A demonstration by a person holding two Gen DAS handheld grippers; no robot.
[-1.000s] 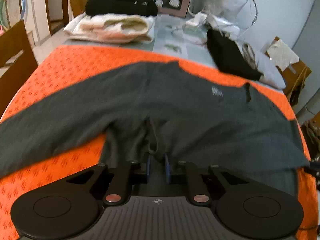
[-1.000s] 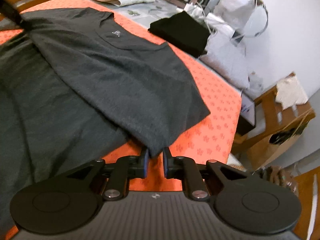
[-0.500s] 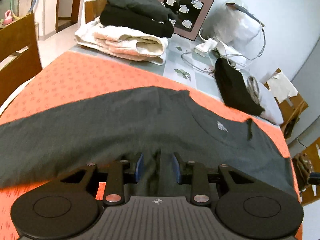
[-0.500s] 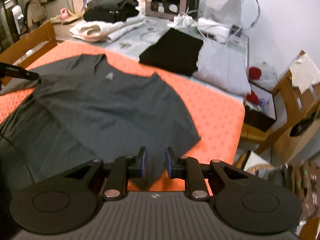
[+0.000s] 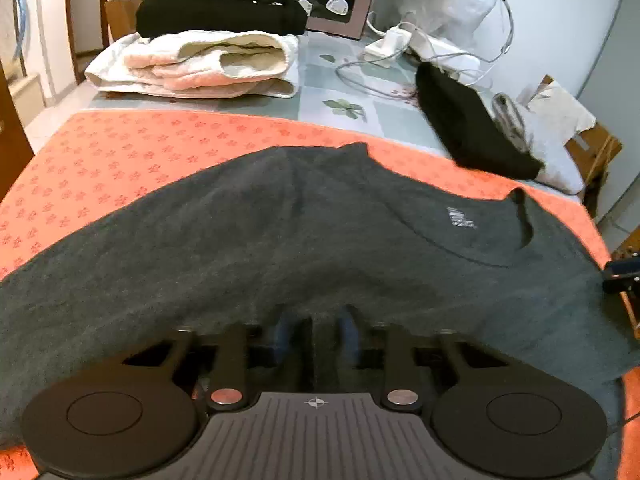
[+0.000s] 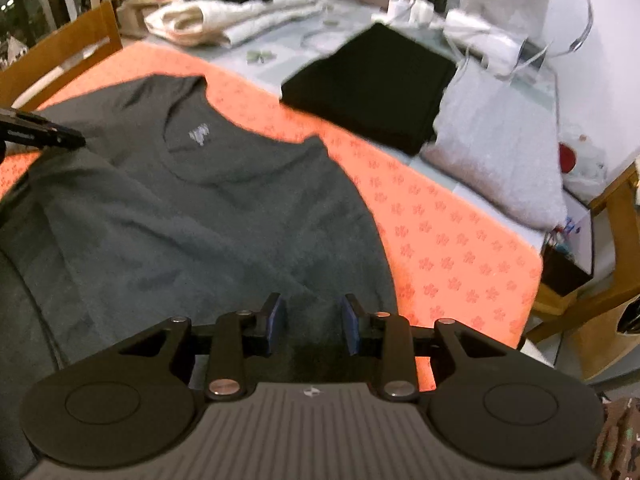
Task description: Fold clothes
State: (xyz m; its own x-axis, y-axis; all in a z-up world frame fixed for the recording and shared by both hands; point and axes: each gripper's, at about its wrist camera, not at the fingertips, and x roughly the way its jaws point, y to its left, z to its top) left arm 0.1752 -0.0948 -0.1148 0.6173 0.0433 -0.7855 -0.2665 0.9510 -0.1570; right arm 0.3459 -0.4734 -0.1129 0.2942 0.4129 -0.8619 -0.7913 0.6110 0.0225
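Both grippers tilt steeply down over the dark grey T-shirt (image 5: 312, 240), which lies spread across the orange cloth (image 5: 120, 152) on the tabletop, filling the frame's middle. The left gripper (image 5: 314, 332) is closed, its blurred blue pads sunk in a fabric fold. The right gripper (image 6: 312, 320) is opening, pads clear of the shirt beneath.
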